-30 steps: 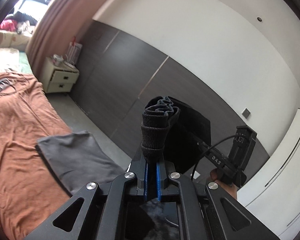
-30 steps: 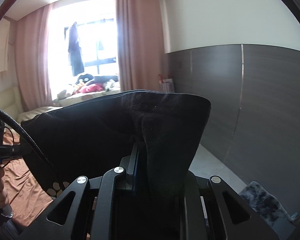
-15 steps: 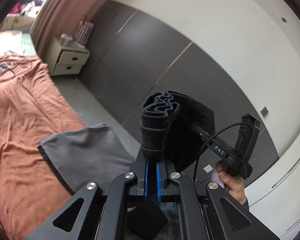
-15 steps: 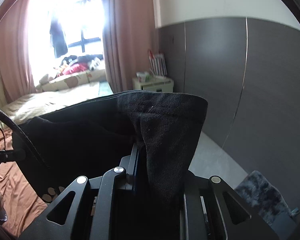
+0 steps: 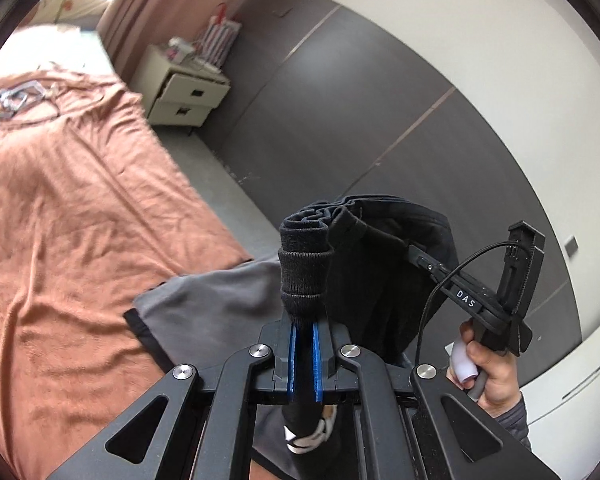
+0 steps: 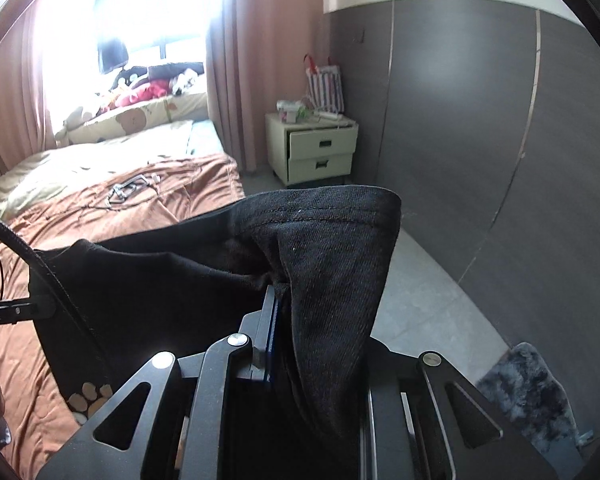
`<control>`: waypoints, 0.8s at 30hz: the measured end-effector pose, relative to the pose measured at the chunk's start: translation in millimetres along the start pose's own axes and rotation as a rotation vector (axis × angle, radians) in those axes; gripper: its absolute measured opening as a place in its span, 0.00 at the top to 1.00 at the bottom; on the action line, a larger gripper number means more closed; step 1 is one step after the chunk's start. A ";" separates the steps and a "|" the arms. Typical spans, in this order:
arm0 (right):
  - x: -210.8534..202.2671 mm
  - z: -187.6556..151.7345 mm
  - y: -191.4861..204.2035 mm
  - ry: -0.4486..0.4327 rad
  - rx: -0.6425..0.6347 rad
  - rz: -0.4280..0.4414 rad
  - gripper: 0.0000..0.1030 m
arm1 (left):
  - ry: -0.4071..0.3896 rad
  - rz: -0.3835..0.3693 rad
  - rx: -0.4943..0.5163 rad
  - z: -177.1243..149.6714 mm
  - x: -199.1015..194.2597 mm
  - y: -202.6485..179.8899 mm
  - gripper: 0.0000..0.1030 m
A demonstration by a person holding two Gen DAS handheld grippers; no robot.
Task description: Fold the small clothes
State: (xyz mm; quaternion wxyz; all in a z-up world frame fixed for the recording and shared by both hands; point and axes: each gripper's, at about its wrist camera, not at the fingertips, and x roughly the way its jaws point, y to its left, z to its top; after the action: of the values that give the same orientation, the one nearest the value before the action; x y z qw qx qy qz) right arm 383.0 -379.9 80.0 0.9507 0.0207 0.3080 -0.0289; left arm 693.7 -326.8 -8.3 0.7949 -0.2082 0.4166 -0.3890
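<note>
A small black garment (image 5: 384, 276) hangs stretched in the air between both grippers, above the bed. My left gripper (image 5: 303, 320) is shut on its bunched ribbed edge (image 5: 303, 264). My right gripper (image 6: 278, 304) is shut on the garment's other side (image 6: 324, 264), and cloth drapes over its fingers. The right gripper and the hand holding it also show in the left wrist view (image 5: 496, 320). A folded grey garment (image 5: 208, 312) lies on the bed's near edge below.
The bed has a rust-orange cover (image 5: 60, 208), with metal hangers (image 6: 126, 190) lying on it. A cream nightstand (image 6: 316, 148) stands by the dark panelled wall. A dark fluffy rug (image 6: 528, 392) lies on the grey floor.
Both grippers have tilted downward with the black garment held between them, so more of the bed and floor shows. Both grips are unchanged.
</note>
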 end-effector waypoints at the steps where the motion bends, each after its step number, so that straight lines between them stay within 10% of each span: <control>1: 11.7 -0.7 -4.2 0.035 0.013 -0.001 0.85 | -0.001 0.006 -0.008 0.2 4.3 7.5 0.94; 10: 52.2 16.7 -8.1 0.188 0.016 -0.057 0.72 | 0.067 0.307 -0.046 -7.9 36.8 83.5 0.77; 24: 89.1 -18.3 -17.5 0.324 -0.059 -0.051 0.72 | 0.128 0.262 0.138 -13.0 83.1 68.5 0.77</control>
State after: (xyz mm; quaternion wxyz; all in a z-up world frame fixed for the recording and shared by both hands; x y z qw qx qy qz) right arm 443.2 -400.1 12.5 0.8878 -0.0106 0.4584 -0.0404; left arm 742.6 -350.9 -102.1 0.8229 -0.0719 0.4624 -0.3223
